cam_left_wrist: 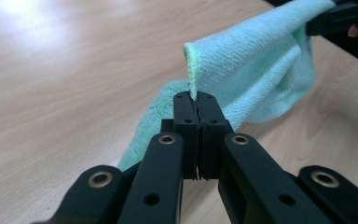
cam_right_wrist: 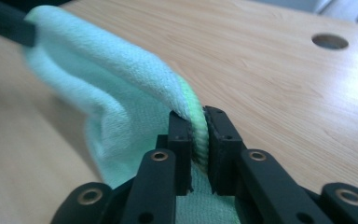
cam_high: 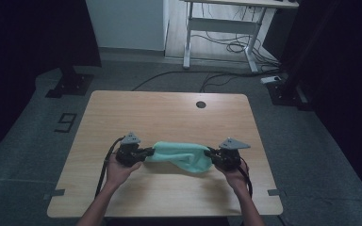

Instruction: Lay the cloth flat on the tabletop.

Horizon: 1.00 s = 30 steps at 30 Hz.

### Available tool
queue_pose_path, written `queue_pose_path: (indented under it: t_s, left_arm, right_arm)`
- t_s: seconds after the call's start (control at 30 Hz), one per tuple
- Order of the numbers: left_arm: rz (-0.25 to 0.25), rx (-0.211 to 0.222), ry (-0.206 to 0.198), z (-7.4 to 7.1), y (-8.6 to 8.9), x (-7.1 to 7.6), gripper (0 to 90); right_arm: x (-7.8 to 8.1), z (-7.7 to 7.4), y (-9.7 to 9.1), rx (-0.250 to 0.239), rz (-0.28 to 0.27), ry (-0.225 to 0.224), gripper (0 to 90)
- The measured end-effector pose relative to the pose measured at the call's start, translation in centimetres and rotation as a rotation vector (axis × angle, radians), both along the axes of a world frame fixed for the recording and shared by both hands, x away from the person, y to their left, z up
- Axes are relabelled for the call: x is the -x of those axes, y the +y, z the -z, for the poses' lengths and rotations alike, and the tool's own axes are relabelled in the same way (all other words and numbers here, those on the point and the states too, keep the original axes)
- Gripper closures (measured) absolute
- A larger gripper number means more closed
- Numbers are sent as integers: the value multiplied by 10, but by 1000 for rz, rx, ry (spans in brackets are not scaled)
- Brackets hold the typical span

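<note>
A mint-green cloth [cam_high: 181, 156] hangs stretched between my two grippers, lifted a little above the wooden table [cam_high: 169, 113], its middle sagging. My left gripper [cam_high: 152, 151] is shut on the cloth's left end. In the left gripper view the jaws [cam_left_wrist: 196, 100] pinch a thin hemmed edge of the cloth [cam_left_wrist: 256, 70], and the right gripper [cam_left_wrist: 345, 23] holds the far end. My right gripper [cam_high: 210, 152] is shut on the right end. Its own view shows a thick folded hem of the cloth [cam_right_wrist: 121, 79] squeezed between the jaws [cam_right_wrist: 198, 119].
A round cable hole [cam_high: 201, 104] sits near the table's far edge. Beyond the table stand a white desk frame [cam_high: 221, 28] with loose cables on the floor and two black stand bases [cam_high: 70, 84]. The person's forearms come in over the table's near edge.
</note>
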<state>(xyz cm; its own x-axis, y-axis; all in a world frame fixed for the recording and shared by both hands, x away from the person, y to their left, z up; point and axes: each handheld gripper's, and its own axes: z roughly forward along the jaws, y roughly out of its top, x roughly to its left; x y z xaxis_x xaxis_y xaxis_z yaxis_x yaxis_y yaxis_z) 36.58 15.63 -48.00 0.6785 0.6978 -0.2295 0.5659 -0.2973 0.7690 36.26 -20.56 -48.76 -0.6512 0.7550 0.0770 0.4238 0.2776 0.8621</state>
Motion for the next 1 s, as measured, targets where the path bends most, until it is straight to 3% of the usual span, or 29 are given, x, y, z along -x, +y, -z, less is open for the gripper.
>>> queue_pose_path:
  t_s: [0.03,0.07,0.1,0.13,0.2,0.33,0.37,0.43,0.47,0.53,0.67,0.87,1.0]
  left_arm:
    - [-10,3,20,5,0,-5,883]
    - [-22,3,38,11,-1,-10,881]
    - [-22,3,38,11,-1,-10,880]
    - [-31,3,56,18,-2,-15,879]
    - [-35,0,61,20,-2,-17,879]
    - [-34,-7,69,25,-2,-16,879]
    - [-37,-9,70,26,-1,-15,879]
    - [-39,-5,70,27,-1,-14,879]
    - [-39,-5,70,27,-1,-14,880]
    - [-41,-7,71,27,-2,-14,880]
    - [-44,-7,70,27,-2,-13,880]
    - [-41,-6,71,28,-2,-12,880]
    - [-42,-7,73,30,-2,-11,880]
  right_arm:
    - [-5,2,1,1,8,8,759]
    - [-19,8,5,12,68,20,591]
    - [-19,8,5,12,68,20,591]
    - [-25,11,7,29,135,17,512]
    - [-23,10,5,-9,159,19,489]
    - [-11,9,4,-17,139,2,470]
    - [-2,13,3,-22,124,13,459]
    - [2,15,3,-21,116,21,457]
    - [13,24,6,-11,85,39,452]
    - [19,32,10,-9,56,64,447]
    - [21,43,16,-17,41,105,436]
    - [11,55,42,41,8,126,344]
    - [4,62,55,73,9,145,346]
